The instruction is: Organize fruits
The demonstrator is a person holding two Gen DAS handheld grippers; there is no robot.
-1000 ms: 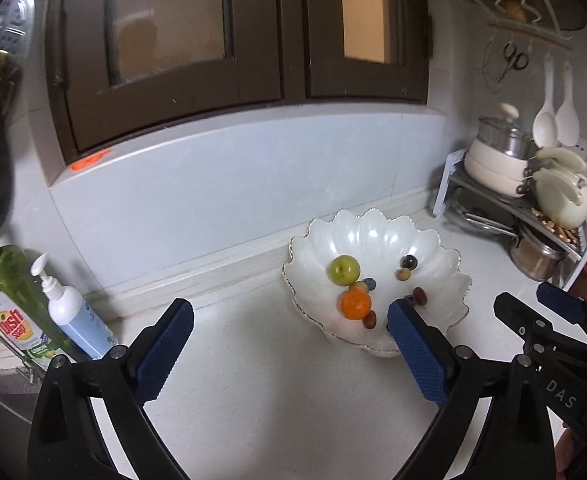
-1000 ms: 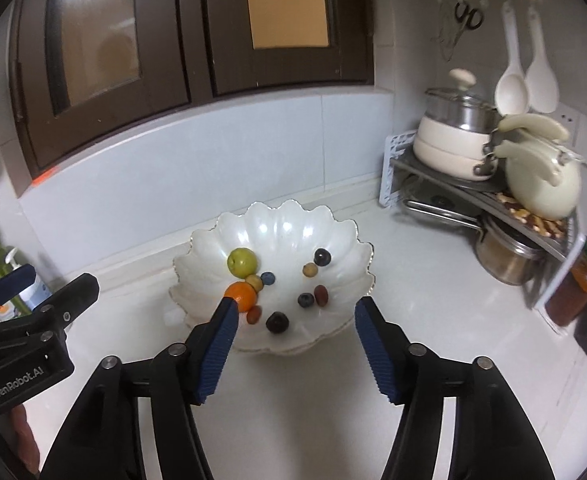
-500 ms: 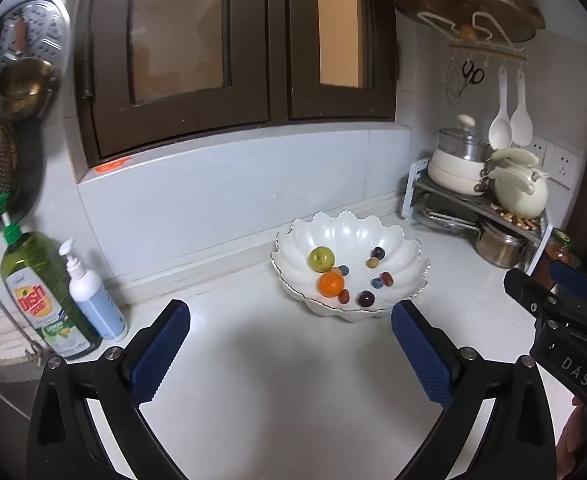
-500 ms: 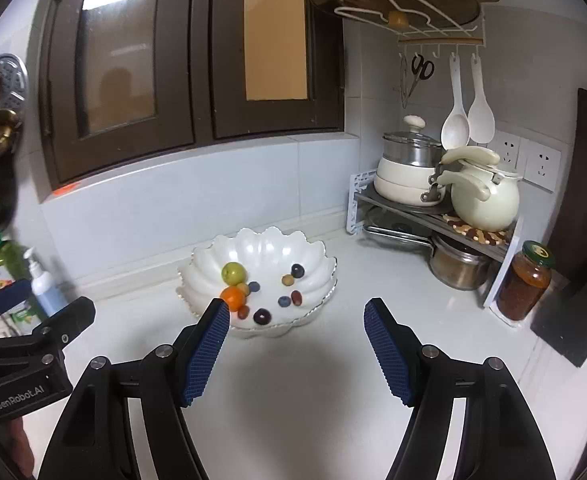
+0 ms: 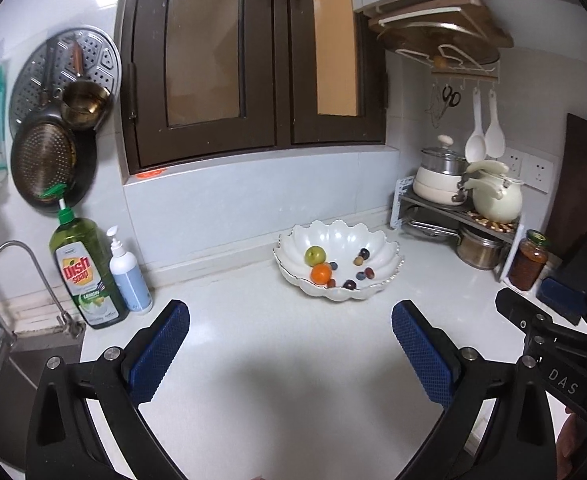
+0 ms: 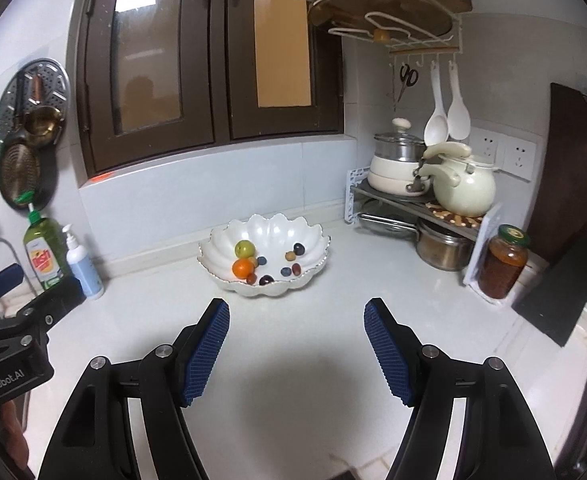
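Note:
A white scalloped bowl (image 5: 381,254) (image 6: 229,240) stands on the white counter near the back wall. In it lie a green apple (image 5: 314,255) (image 6: 244,248), an orange (image 5: 321,274) (image 6: 243,268) and several small dark grapes and berries (image 5: 349,284) (image 6: 266,279). My left gripper (image 5: 291,350) hangs open well short of the bowl, nothing between its blue pads. My right gripper (image 6: 296,348) is open too, empty, the same distance back. Each gripper shows at the edge of the other's view.
A green dish soap bottle (image 5: 83,272) and a white pump bottle (image 5: 129,276) stand by the sink tap (image 5: 9,264) at left. At right a corner rack (image 6: 421,216) holds pots and a cream kettle (image 6: 463,188); a jar (image 6: 503,262) stands beside it.
Both grippers have pulled back from the bowl, which now looks smaller and farther. The right gripper's jaws stand a little wider than a second ago.

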